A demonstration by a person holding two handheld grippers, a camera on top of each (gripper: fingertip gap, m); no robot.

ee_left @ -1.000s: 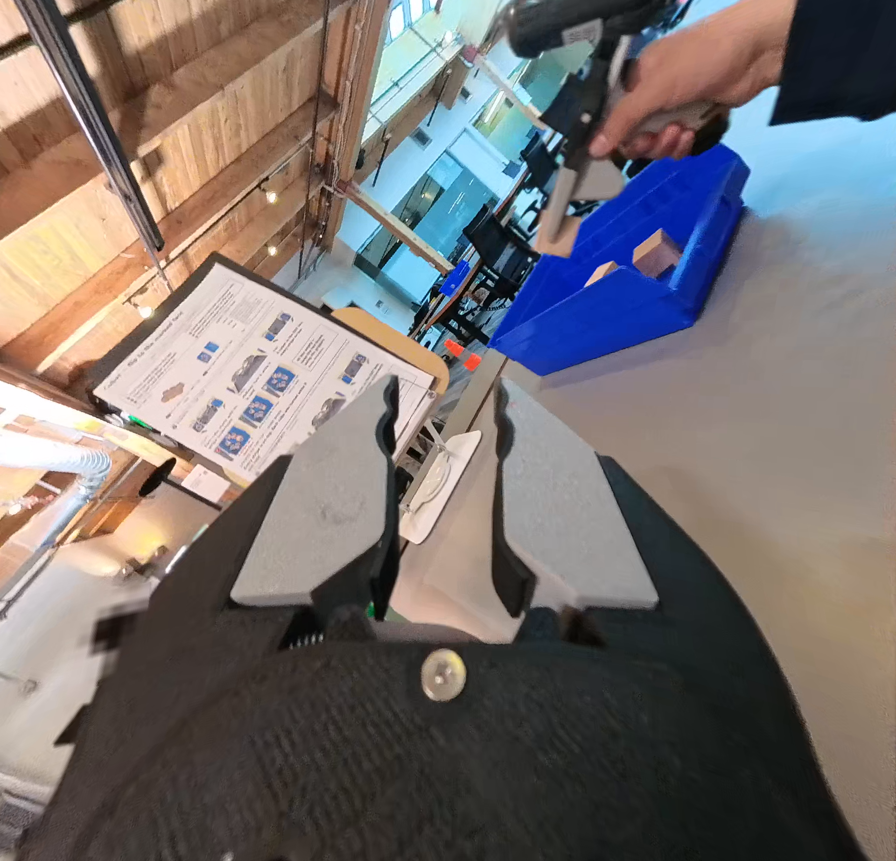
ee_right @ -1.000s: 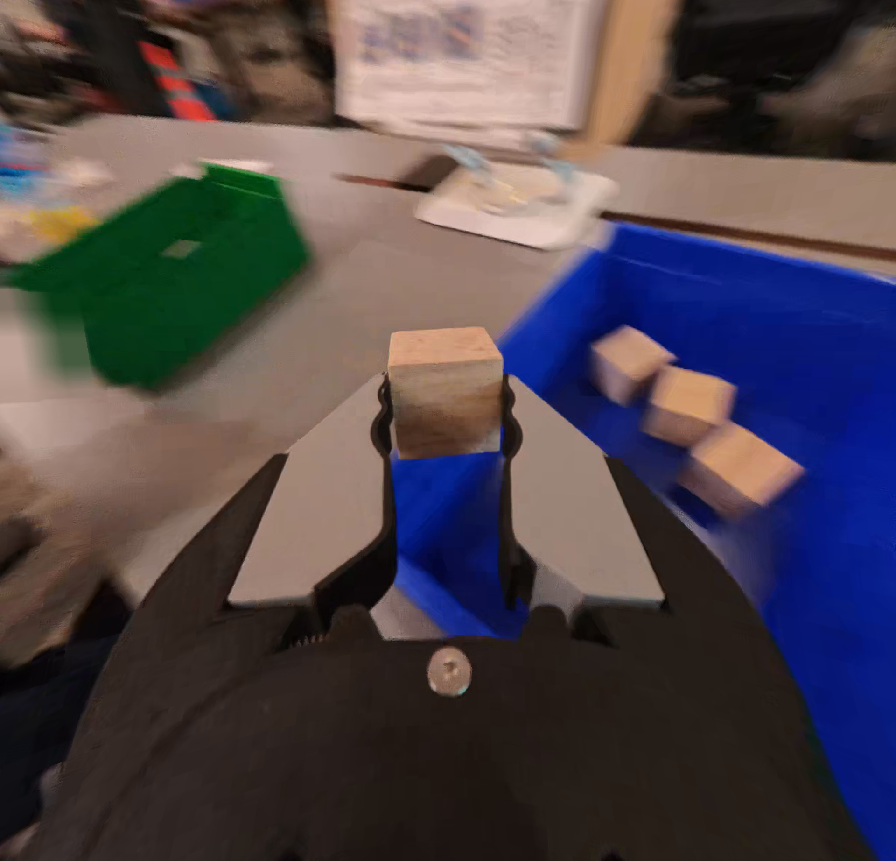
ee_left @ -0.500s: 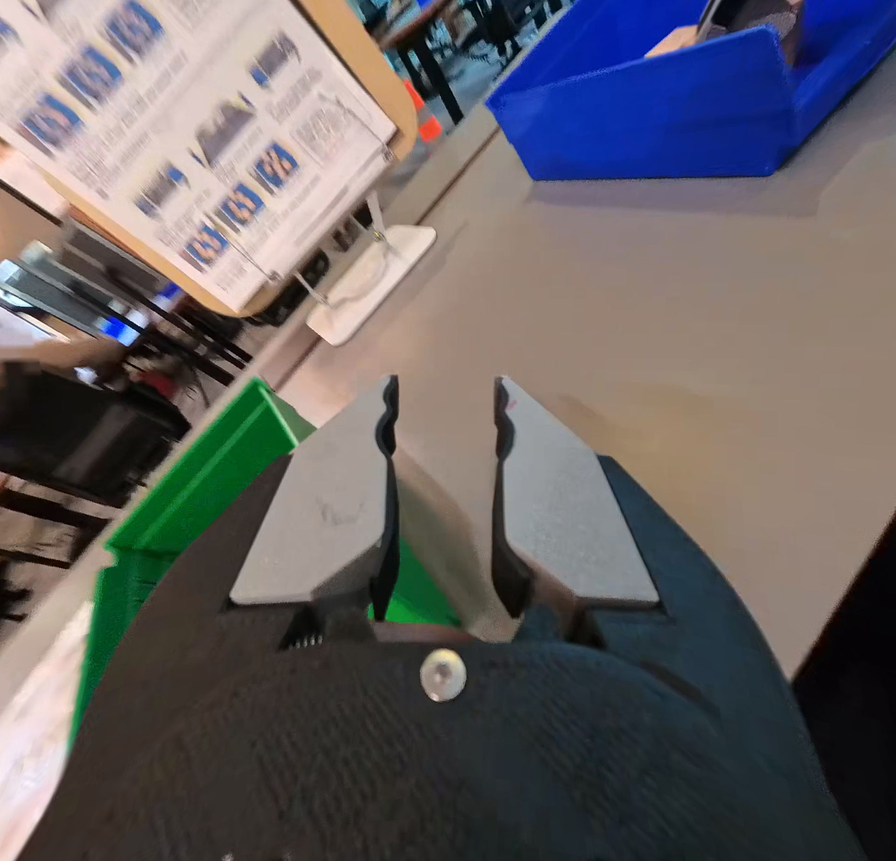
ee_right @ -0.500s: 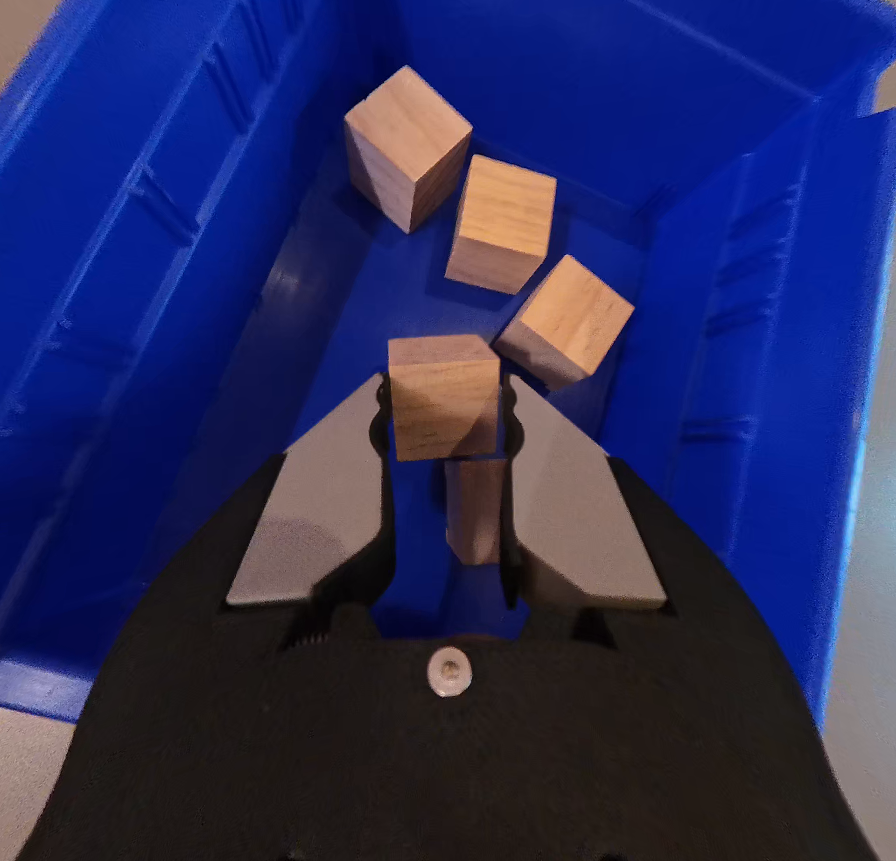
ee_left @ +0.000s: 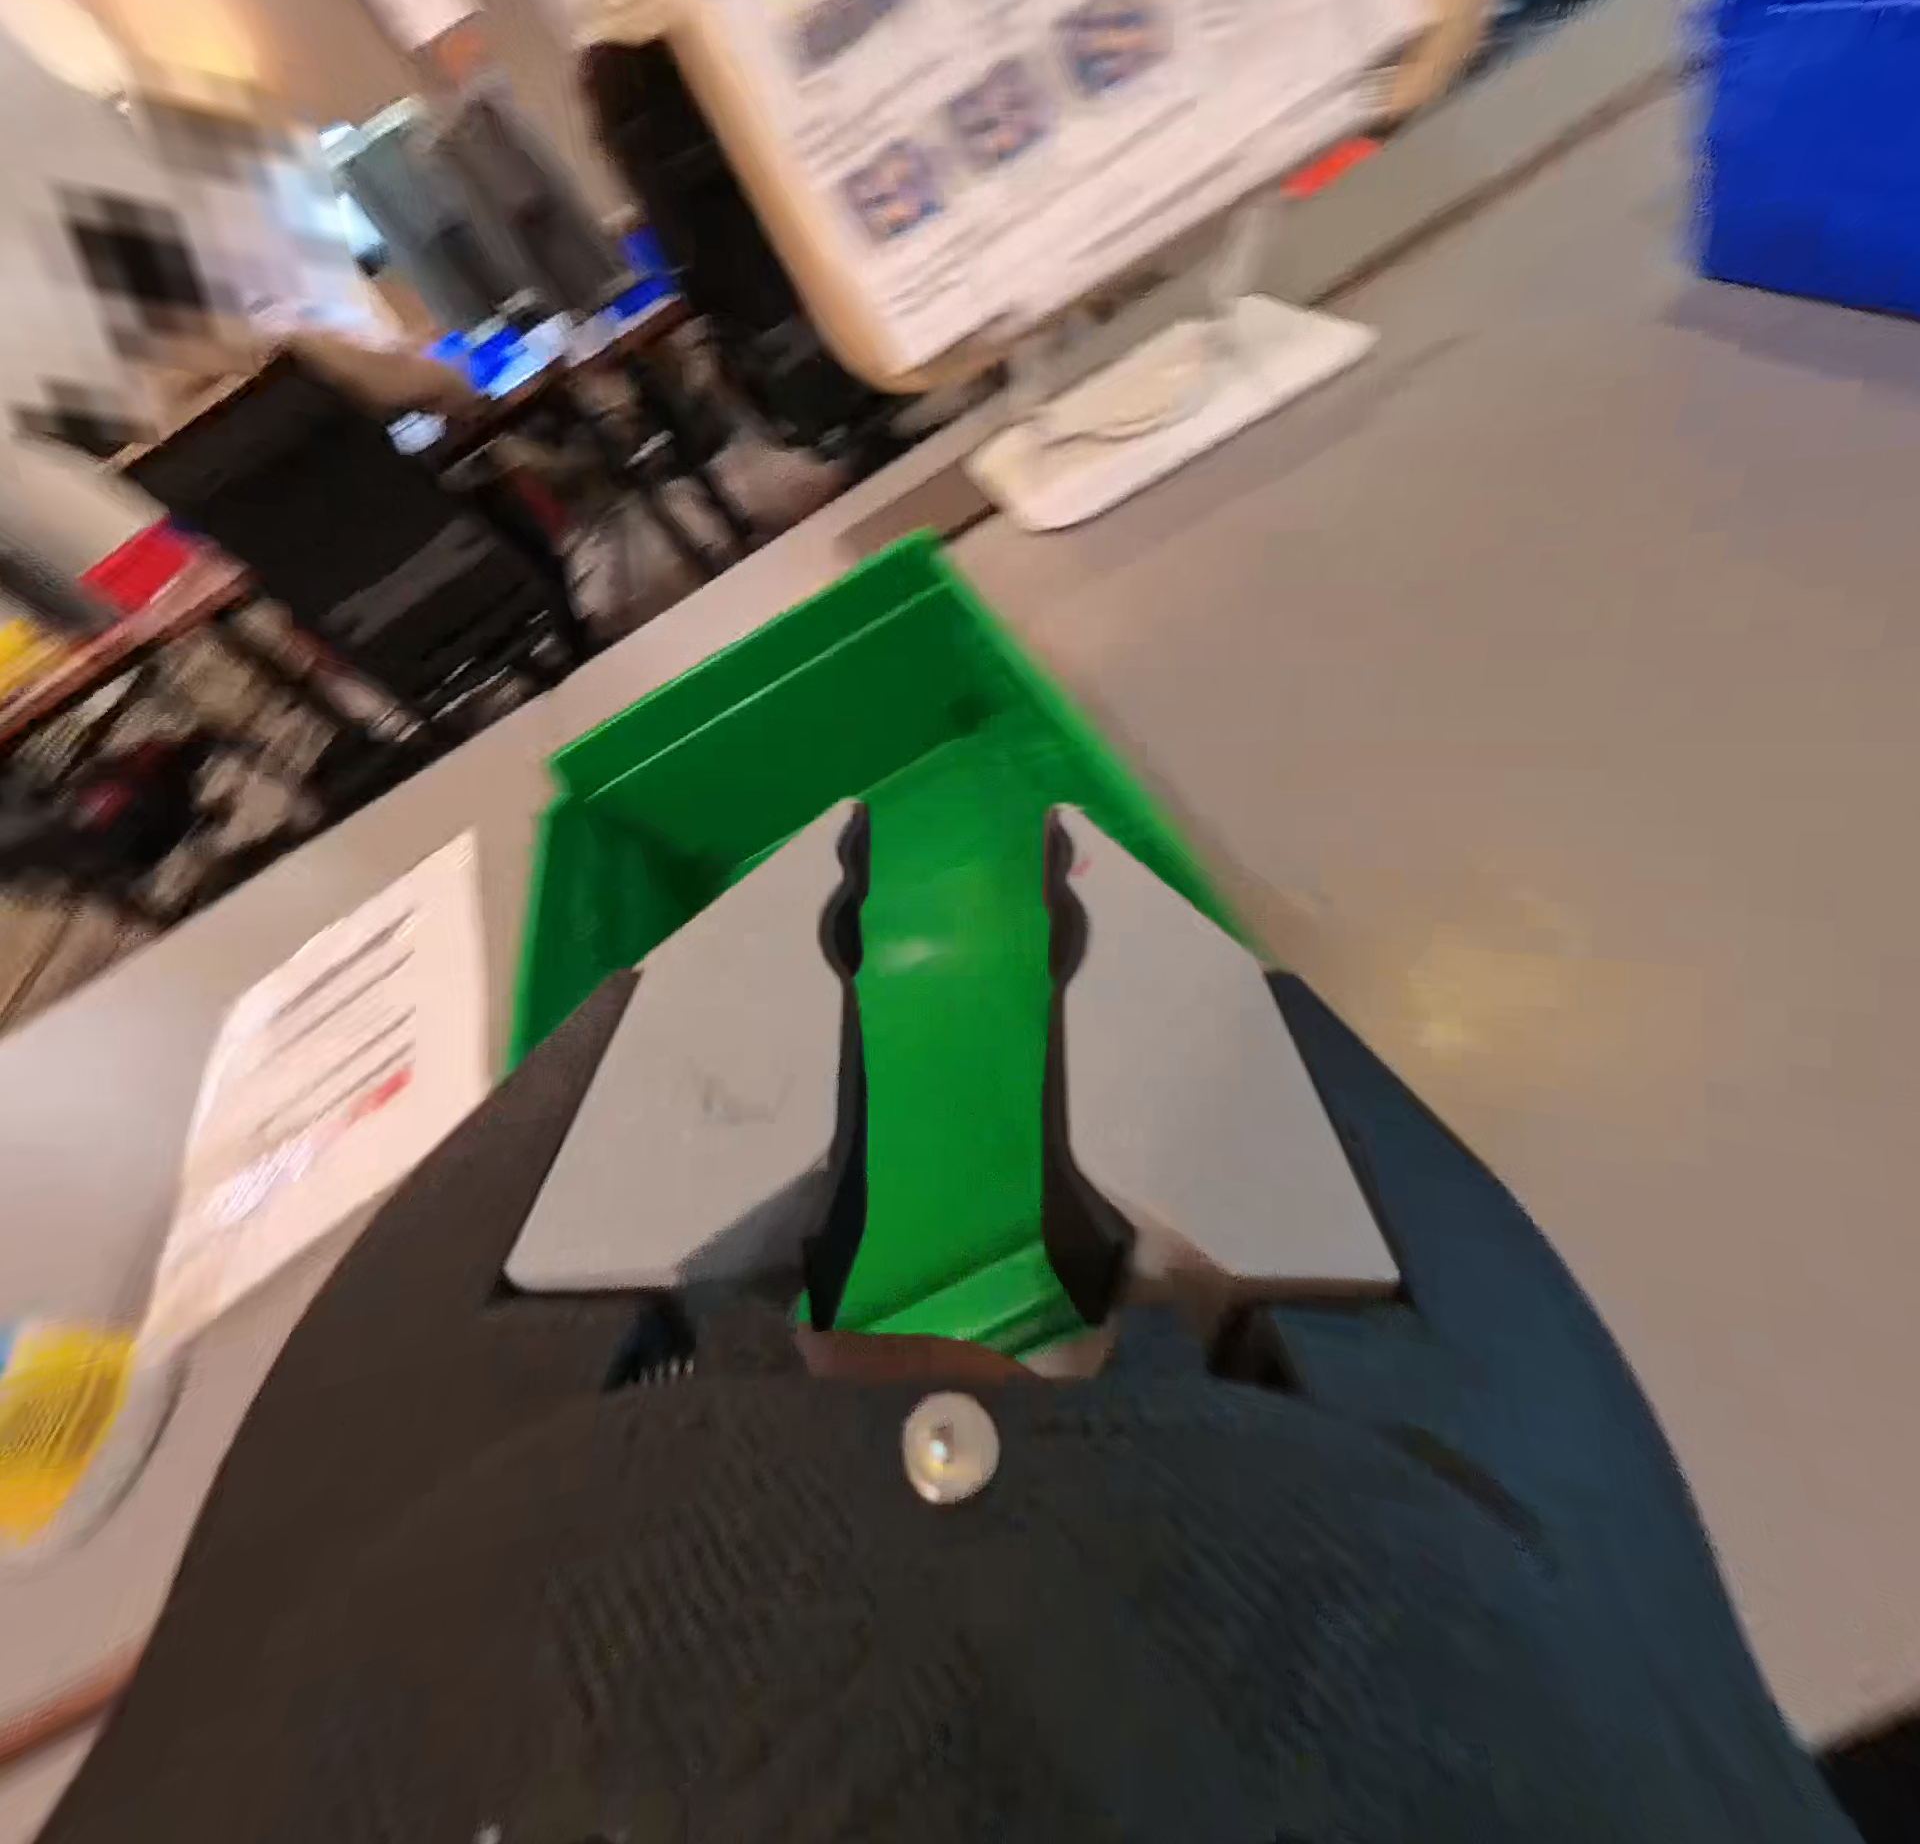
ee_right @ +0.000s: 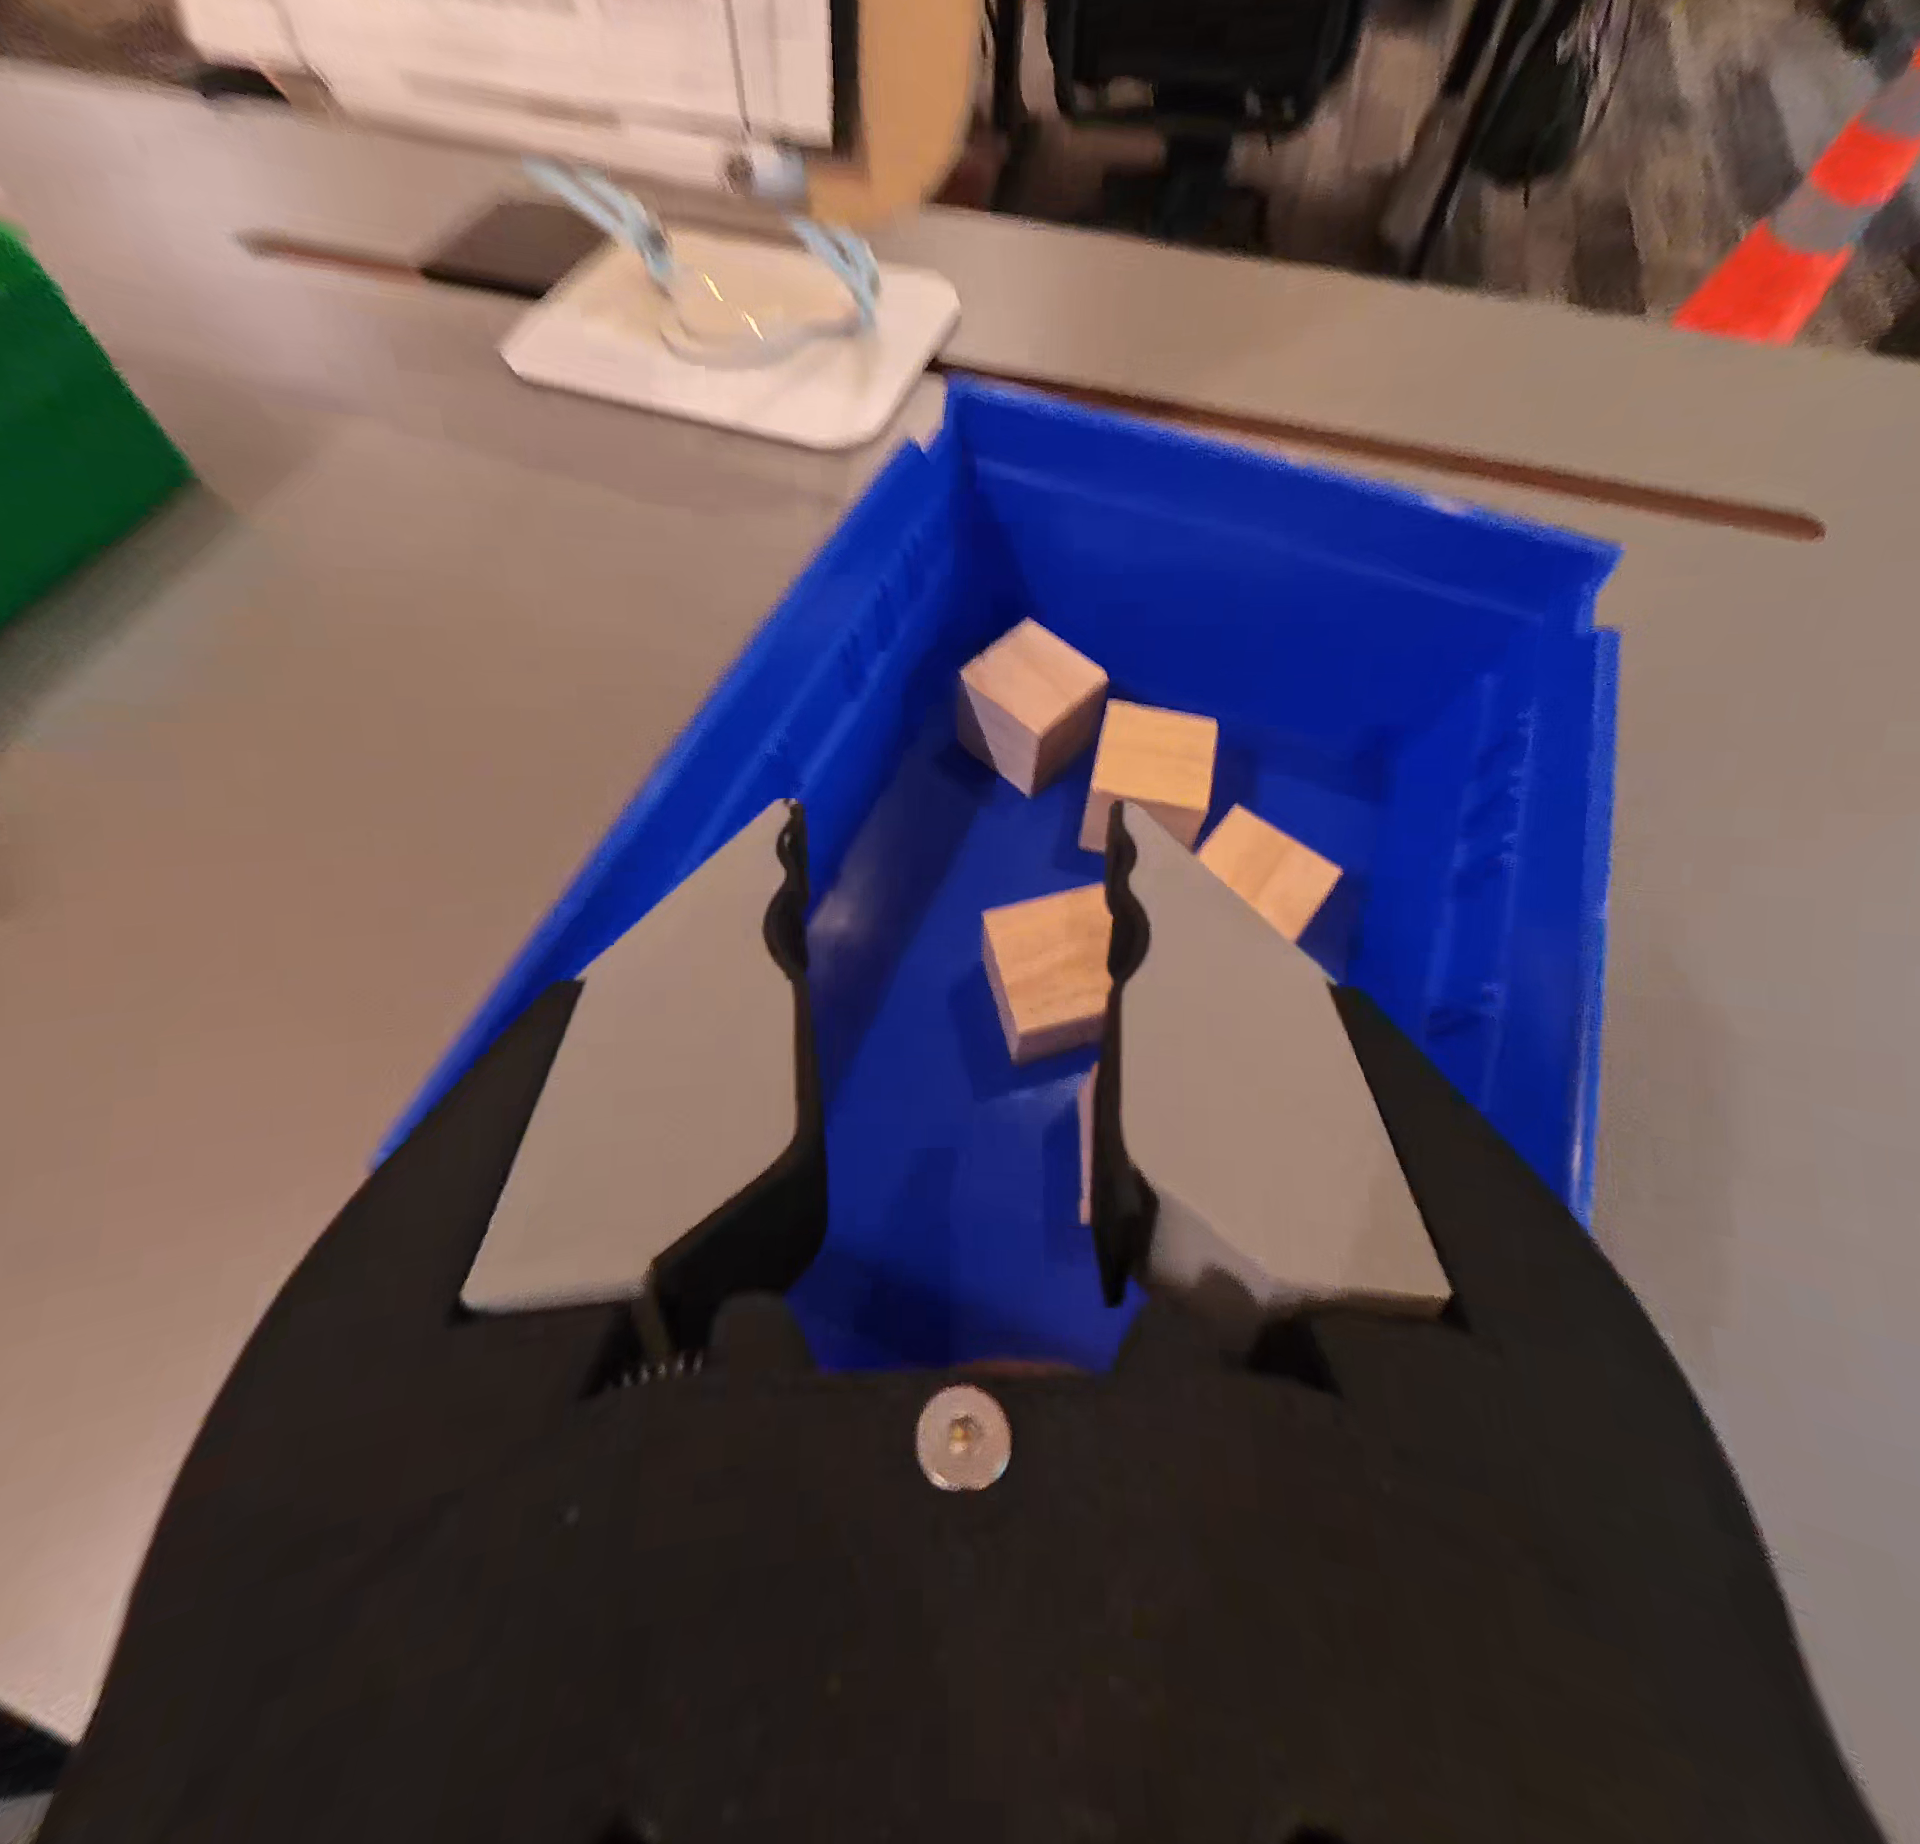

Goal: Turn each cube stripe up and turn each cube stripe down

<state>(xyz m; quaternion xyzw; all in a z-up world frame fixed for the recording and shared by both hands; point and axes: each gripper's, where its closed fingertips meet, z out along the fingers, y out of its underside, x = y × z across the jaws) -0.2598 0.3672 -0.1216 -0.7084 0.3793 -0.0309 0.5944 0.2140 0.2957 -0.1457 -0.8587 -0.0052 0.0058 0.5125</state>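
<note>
Below the right gripper, released, cubes lie in blue bin; left gripper released too. Next: grasp another cube, prob. the nearest.

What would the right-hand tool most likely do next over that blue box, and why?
Probably dip down and close on one of the wooden cubes. The right gripper is open and holds nothing, and it hangs above the blue box, where several cubes lie loose. The nearest cube sits just inside its right finger, so a small shift right should centre it. No stripe shows on any cube.
</note>
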